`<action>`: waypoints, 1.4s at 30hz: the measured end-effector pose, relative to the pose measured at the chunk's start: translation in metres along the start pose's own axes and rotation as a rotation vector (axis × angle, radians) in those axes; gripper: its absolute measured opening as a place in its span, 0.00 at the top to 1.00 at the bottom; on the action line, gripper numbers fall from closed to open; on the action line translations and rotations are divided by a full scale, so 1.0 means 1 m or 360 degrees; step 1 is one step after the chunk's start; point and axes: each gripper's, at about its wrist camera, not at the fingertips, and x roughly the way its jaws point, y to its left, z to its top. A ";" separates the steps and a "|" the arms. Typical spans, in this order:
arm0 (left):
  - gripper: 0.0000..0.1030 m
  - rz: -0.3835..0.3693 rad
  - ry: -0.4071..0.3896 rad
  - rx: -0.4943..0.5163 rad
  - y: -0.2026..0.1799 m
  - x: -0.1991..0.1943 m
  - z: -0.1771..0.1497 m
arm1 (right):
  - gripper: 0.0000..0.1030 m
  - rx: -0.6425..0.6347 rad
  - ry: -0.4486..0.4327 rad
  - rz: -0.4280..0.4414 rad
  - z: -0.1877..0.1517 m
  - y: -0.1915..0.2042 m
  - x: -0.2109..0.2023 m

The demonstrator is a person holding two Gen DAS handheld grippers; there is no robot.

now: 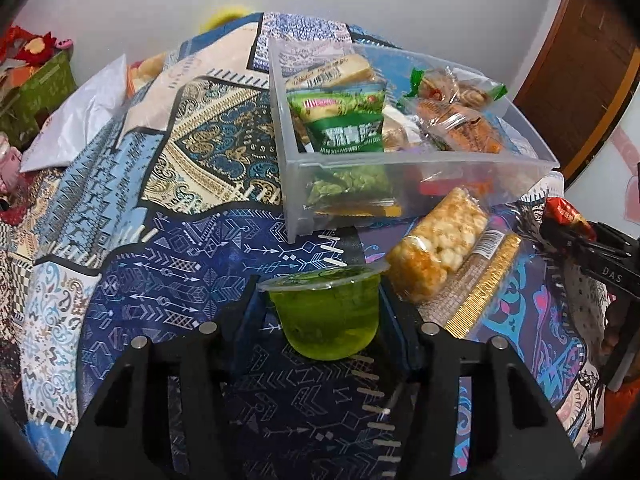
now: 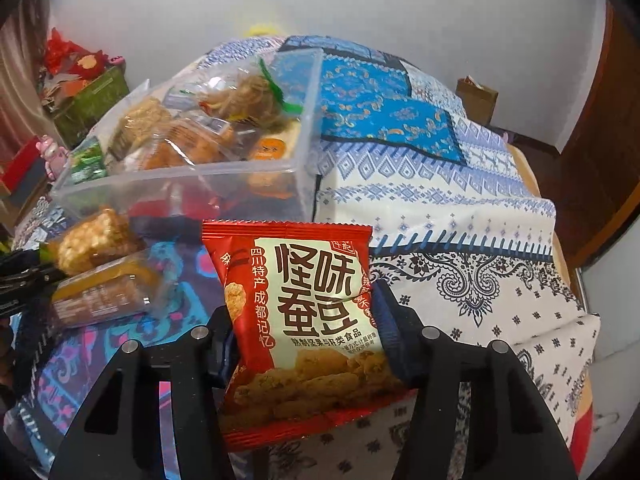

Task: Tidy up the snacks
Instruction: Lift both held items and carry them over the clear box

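I am gripping with both claws at once. My left claw (image 1: 324, 316) is closing on a green jelly cup (image 1: 325, 312): the pads are flanking the cup's sides and appear to be pressing it, with its foil rim sitting just above the fingertips, though whether it is clear of the patterned cloth (image 1: 168, 280) I cannot tell. My right claw (image 2: 304, 320) is pinching a red snack packet (image 2: 296, 320) at mid-height, both pads biting into its edges, so it is held upright and facing me.

Taking the clear plastic bin (image 1: 420, 168) as my landmark: the jelly cup is sitting just in front of its near wall, the red packet in front of its near corner. A puffed rice bar (image 1: 436, 244) and a gold-edged wrapped bar (image 1: 476, 276) are lying on the cloth just in front of the bin, between my two claws. The bin is already holding several packets.

I judge this to be the pick-up step. Next I am needing to raise each item above the bin's rim and carry it over before releasing; the two bars would follow.
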 end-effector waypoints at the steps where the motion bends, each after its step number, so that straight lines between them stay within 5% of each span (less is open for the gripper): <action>1: 0.48 0.0002 -0.0011 -0.0003 0.000 -0.003 0.000 | 0.48 -0.0001 -0.0010 -0.0001 -0.001 0.001 -0.003; 23: 0.48 -0.0028 -0.0380 0.0099 -0.029 -0.082 0.055 | 0.48 0.0008 -0.0365 0.0102 0.049 0.015 -0.064; 42: 0.48 -0.0112 -0.0326 0.0179 -0.070 -0.025 0.098 | 0.49 0.0013 -0.0309 0.0162 0.083 0.036 -0.009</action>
